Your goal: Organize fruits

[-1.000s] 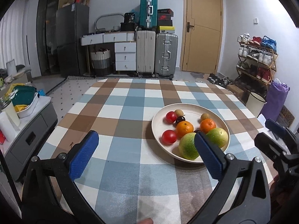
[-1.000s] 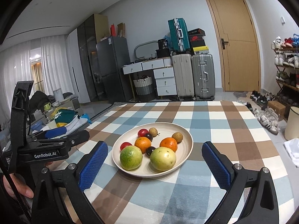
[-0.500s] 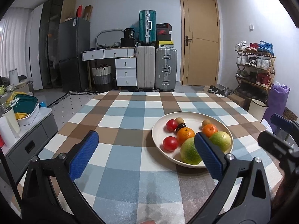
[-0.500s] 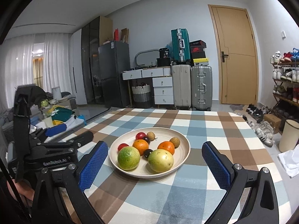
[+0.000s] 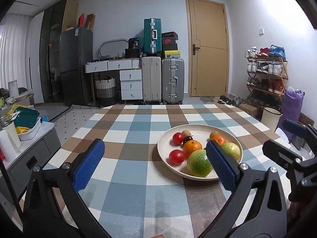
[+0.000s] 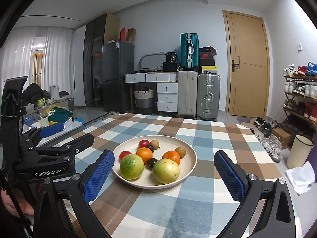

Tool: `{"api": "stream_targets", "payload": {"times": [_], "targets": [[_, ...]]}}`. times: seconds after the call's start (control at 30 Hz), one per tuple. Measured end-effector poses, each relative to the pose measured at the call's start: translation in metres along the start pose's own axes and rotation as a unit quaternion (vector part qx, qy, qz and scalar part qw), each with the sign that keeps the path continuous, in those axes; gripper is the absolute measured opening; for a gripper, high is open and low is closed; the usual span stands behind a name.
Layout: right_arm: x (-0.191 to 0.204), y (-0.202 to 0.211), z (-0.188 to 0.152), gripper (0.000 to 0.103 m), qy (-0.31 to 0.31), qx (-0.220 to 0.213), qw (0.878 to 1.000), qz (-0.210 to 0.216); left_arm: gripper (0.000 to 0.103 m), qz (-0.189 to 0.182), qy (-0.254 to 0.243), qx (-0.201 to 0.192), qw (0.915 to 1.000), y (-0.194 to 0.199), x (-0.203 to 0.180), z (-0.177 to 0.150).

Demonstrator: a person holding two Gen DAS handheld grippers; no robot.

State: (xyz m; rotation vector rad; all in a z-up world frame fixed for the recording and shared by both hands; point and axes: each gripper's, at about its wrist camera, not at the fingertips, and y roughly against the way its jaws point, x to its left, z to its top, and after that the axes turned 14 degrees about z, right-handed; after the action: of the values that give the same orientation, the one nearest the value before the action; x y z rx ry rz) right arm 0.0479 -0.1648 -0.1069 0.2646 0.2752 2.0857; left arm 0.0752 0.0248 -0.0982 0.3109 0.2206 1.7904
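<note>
A cream plate (image 6: 188, 170) sits on the checked tablecloth and holds several fruits: two green-yellow fruits (image 6: 131, 166), two oranges (image 6: 144, 153), two red tomatoes (image 6: 144, 143) and small dark and brown fruits. In the left wrist view the plate (image 5: 168, 138) lies ahead to the right. My left gripper (image 5: 154, 162) is open and empty, held above the cloth left of the plate. My right gripper (image 6: 164, 174) is open and empty, with the near side of the plate between its blue pads. The left gripper also shows in the right wrist view (image 6: 65, 136).
The checked tablecloth (image 5: 128, 130) covers the table. Left of the table stands a grey cabinet (image 5: 29, 152) with tubs on it. Suitcases (image 5: 172, 79), drawers and a fridge stand at the far wall. A shoe rack (image 5: 265, 75) and a white bin (image 6: 299, 150) stand at the right.
Both cameras have tilted upward and lowered a little, so the plate sits lower in both views. Both grippers stay open and the fruits have not moved.
</note>
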Motion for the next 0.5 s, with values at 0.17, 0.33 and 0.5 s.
{"api": "stream_targets", "payload": {"times": [0.17,0.33,0.5], "targets": [[0.0009,-0.0002,-0.0001,0.102,0.0,0.0,1.0,0.0,0.102,0.0,-0.001,-0.002,1.0,0.0025,-0.0013,-0.0005],[0.0007,-0.0001,-0.0001,0.102,0.0,0.0,1.0,0.0,0.102,-0.001,-0.001,-0.002,1.0,0.0022,-0.0013,-0.0004],[0.0006,0.0,-0.0002,0.102,0.0,0.0,1.0,0.0,0.102,0.0,-0.001,-0.001,1.0,0.0019,-0.0015,-0.0004]]}}
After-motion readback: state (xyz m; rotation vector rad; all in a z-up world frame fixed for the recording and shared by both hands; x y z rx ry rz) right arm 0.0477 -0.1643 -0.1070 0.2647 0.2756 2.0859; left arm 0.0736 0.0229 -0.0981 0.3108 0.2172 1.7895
